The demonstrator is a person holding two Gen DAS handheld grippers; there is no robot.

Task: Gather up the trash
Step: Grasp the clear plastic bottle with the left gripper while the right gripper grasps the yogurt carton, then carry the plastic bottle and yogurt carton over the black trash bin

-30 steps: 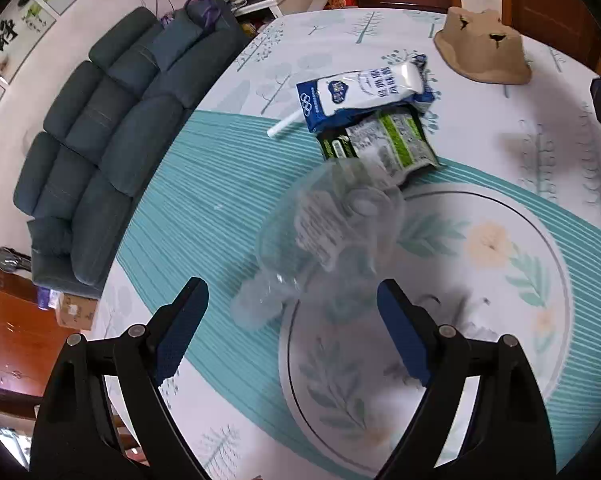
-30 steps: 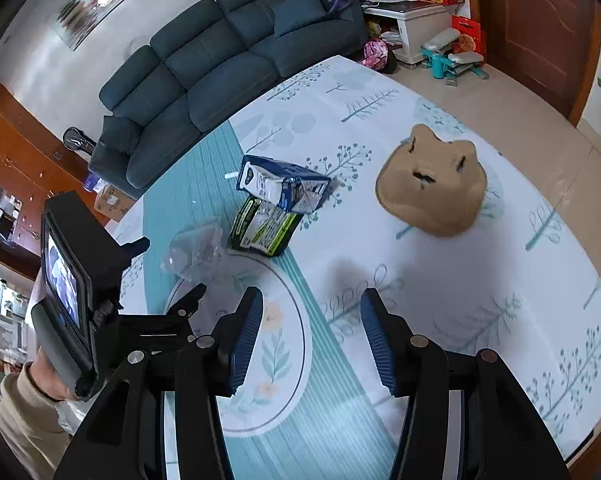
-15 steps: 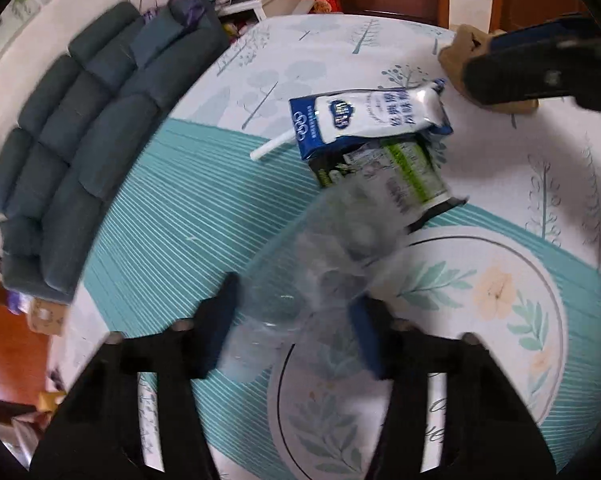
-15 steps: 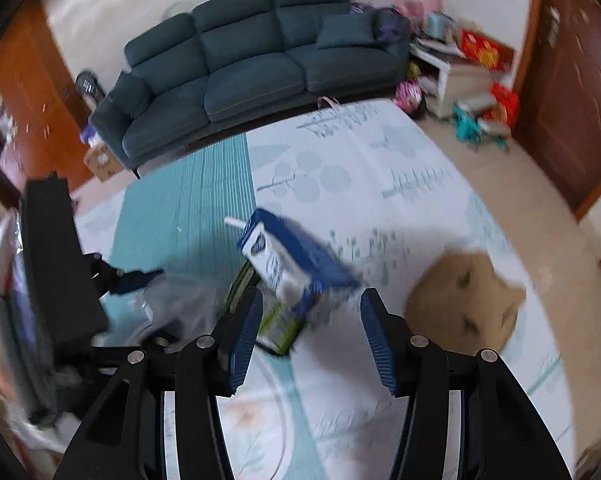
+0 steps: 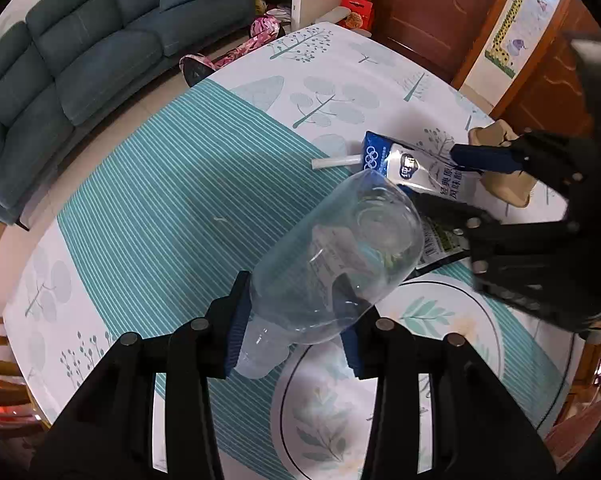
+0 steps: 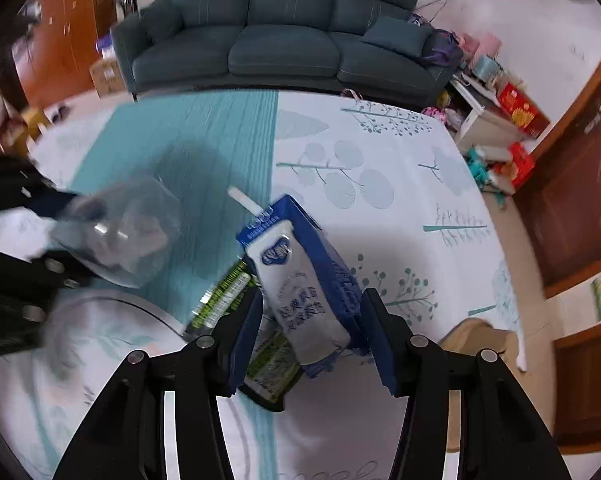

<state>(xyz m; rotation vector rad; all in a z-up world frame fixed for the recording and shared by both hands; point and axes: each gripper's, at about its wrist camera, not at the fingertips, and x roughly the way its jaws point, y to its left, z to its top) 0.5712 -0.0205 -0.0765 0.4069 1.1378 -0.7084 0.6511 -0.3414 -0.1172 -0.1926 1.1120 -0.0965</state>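
- On the patterned tablecloth (image 5: 148, 208), trash sits clustered near the middle — within reach of both tools.
- Left gripper (image 5: 294, 322) pinches the clear plastic bottle (image 5: 332, 260) by its narrow end, body raised off the cloth, apparently for carrying away.
- Right gripper (image 6: 310, 334) stands spread astride the blue-and-white milk carton (image 6: 296, 280), pads not visibly pressing — judged a pre-grasp.
- Green wrapper (image 6: 220, 300) lies partly under the carton, untouched.
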